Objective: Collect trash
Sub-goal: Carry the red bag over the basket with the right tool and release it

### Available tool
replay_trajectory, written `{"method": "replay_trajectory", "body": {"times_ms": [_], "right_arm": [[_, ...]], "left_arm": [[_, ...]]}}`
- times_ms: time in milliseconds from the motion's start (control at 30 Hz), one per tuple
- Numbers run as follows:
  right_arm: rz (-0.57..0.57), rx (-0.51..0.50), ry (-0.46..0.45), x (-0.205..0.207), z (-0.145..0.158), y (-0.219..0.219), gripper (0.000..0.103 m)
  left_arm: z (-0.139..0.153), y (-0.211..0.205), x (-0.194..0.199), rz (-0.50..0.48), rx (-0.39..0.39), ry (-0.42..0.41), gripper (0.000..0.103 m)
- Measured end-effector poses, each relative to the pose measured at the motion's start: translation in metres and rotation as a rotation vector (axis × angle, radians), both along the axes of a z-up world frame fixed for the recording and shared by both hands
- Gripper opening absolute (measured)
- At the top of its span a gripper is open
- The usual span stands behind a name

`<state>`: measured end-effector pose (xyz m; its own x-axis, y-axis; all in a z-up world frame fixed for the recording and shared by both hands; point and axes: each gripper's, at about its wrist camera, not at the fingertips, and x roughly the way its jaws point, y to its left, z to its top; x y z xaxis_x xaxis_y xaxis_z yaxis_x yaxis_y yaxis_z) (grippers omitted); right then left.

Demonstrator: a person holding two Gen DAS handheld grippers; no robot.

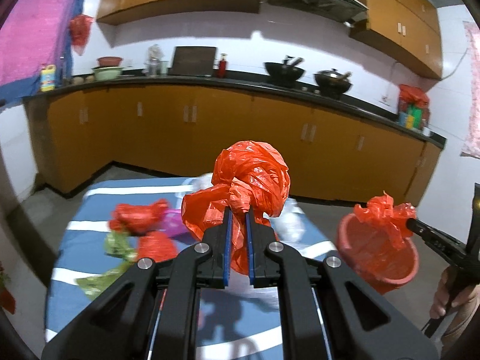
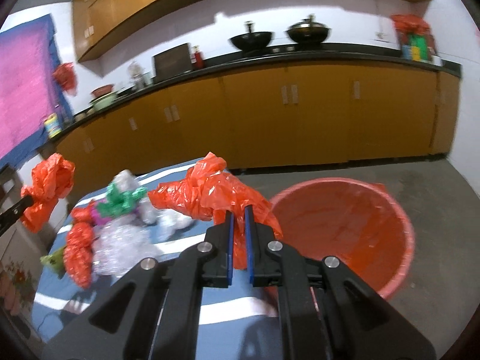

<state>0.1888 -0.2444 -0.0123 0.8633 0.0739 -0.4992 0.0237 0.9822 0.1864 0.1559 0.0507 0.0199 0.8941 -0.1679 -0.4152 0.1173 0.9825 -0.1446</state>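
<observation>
Each gripper, left gripper (image 1: pixel 238 210) and right gripper (image 2: pixel 238 211), is clamped on an orange bag (image 1: pixel 252 177) (image 2: pixel 210 192), mid-carry; next they likely need releasing over the bucket (image 2: pixel 399 216) at lower right.

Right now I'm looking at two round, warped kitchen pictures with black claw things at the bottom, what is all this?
Those claws are hand-held grippers, one in each of a person's hands, each carrying a wide-angle camera looking along its fingers. In the left camera's picture, the left gripper is shut on a crumpled red plastic bag. In the right camera's picture, the right gripper is shut on another red bag, next to a red bucket standing on the floor. Below is a blue-and-white striped table with more trash: red, green and clear crumpled plastic. Behind are yellow-brown kitchen cabinets.
</observation>
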Motion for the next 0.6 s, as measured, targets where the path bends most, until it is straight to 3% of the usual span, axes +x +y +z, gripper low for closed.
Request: {"method": "replay_trajectory", "body": {"times_ms": [367,600], "right_arm": [[-0.218,-0.019,0.021,-0.019,-0.012,-0.084,0.008],[-0.268,-0.031,0.036,-0.021,-0.022,-0.111,0.008]], "left_arm": [[-0.006,-0.103,0.011,-0.204,-0.017,0.035,0.008],[-0.019,-0.164,0.023,-0.292,0.008,0.080,0.008]]}}
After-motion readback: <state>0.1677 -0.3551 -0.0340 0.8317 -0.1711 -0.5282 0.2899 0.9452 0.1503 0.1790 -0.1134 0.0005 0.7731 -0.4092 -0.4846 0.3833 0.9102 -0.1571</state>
